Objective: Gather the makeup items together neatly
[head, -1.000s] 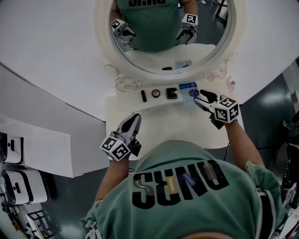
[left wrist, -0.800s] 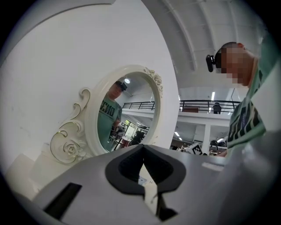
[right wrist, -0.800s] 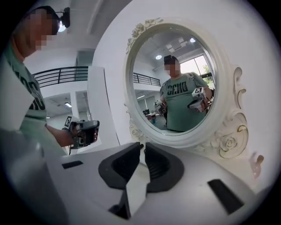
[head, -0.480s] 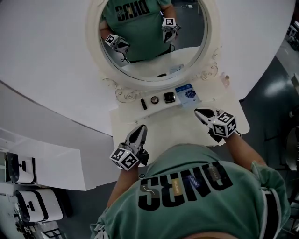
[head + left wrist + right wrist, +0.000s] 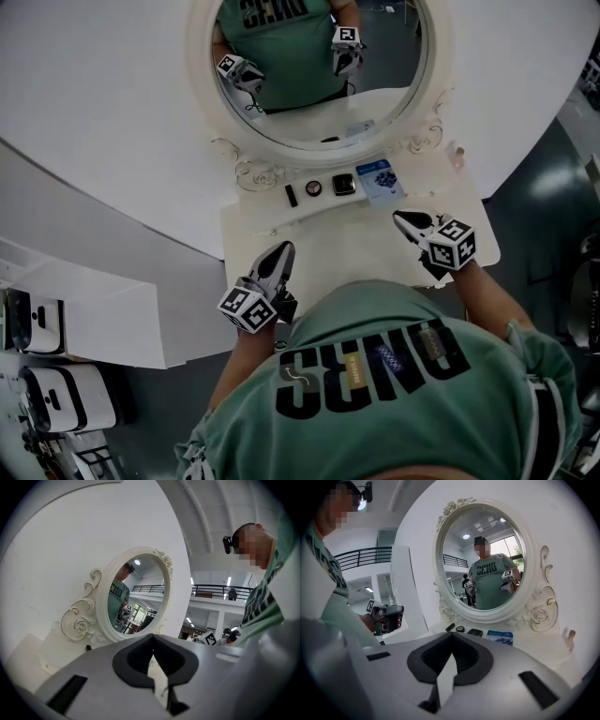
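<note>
While left gripper (image 5: 280, 250) and right gripper (image 5: 403, 219) hover at table (image 5: 337, 251), jaws closed, empty — lipstick (image 5: 291, 195), compact (image 5: 313, 187), case (image 5: 344, 185), blue packet (image 5: 380, 180) lined below mirror (image 5: 319, 152).

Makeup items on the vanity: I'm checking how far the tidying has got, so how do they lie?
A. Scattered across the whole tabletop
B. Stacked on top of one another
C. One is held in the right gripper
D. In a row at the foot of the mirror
D: the black tube, round compact, square case and blue packet sit side by side just below the mirror.
</note>
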### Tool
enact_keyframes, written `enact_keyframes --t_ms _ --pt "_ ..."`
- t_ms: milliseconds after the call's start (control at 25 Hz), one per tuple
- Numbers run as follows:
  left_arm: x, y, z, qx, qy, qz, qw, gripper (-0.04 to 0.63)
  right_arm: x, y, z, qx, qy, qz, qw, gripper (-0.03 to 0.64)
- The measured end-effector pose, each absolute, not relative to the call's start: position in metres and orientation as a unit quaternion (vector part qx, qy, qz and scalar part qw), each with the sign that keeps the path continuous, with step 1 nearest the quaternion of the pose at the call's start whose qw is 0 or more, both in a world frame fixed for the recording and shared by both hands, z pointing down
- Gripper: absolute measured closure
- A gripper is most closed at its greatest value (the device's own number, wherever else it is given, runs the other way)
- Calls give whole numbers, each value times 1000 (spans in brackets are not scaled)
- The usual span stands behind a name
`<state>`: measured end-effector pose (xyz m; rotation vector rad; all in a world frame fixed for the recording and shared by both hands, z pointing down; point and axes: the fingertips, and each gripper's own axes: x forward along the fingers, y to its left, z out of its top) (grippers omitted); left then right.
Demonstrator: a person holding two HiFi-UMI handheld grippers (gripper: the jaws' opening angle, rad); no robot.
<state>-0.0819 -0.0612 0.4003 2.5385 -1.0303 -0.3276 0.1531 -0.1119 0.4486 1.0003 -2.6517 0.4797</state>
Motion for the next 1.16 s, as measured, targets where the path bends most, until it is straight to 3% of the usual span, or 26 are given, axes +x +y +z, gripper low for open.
enact_keyframes --t_ms 1160 --pt "-88 -49 406 899 -375 -119 190 597 153 -107 448 337 -919 148 143 624"
